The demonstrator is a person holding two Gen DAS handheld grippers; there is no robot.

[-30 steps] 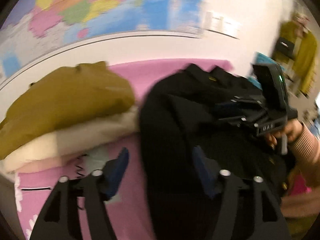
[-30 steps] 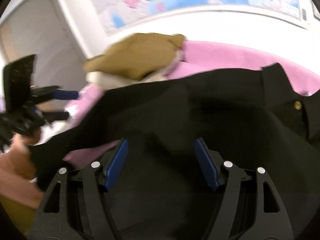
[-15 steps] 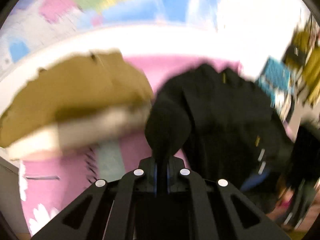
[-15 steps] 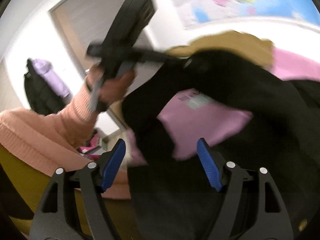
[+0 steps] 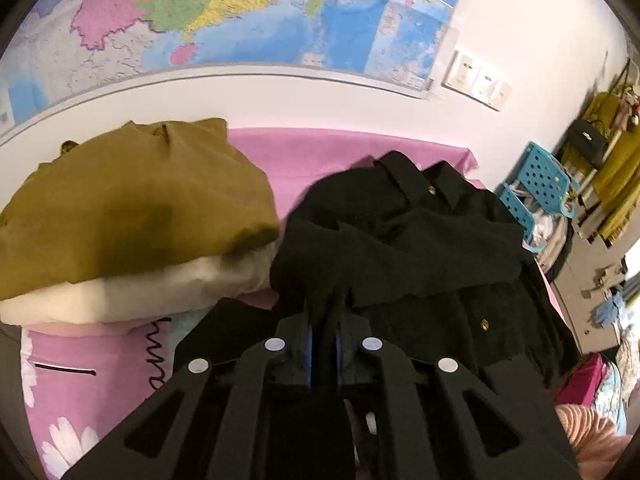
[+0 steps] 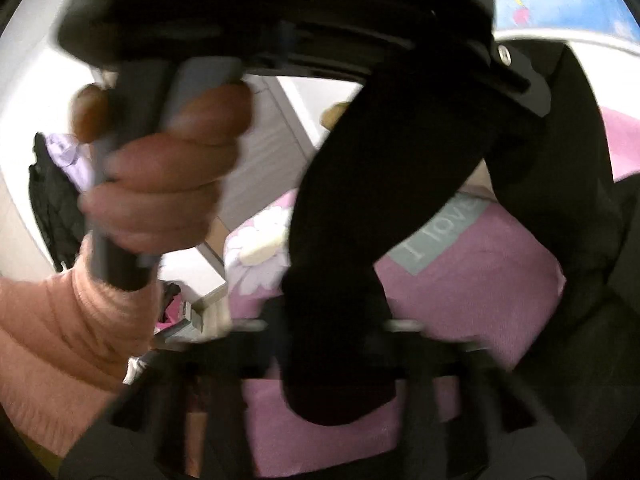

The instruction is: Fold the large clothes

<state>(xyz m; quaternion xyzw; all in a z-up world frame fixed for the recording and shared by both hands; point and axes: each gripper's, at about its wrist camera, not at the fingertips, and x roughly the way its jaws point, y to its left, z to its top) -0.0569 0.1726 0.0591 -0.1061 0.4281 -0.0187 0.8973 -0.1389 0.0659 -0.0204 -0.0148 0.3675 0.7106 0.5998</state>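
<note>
Now both squeezed tight: left gripper (image 5: pixel 322 320) pinching black jacket (image 5: pixel 404 240) cloth, right gripper (image 6: pixel 332 344) just snapped onto its dangling sleeve (image 6: pixel 352 240).

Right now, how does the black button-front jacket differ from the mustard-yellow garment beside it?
The black button-front jacket lies rumpled and spread on the pink sheet; the mustard-yellow garment is folded.
The jacket lies straight on the sheet; the mustard garment tops a cream folded one.
The left hand-held gripper pinches the jacket; nothing grips the mustard garment.
</note>
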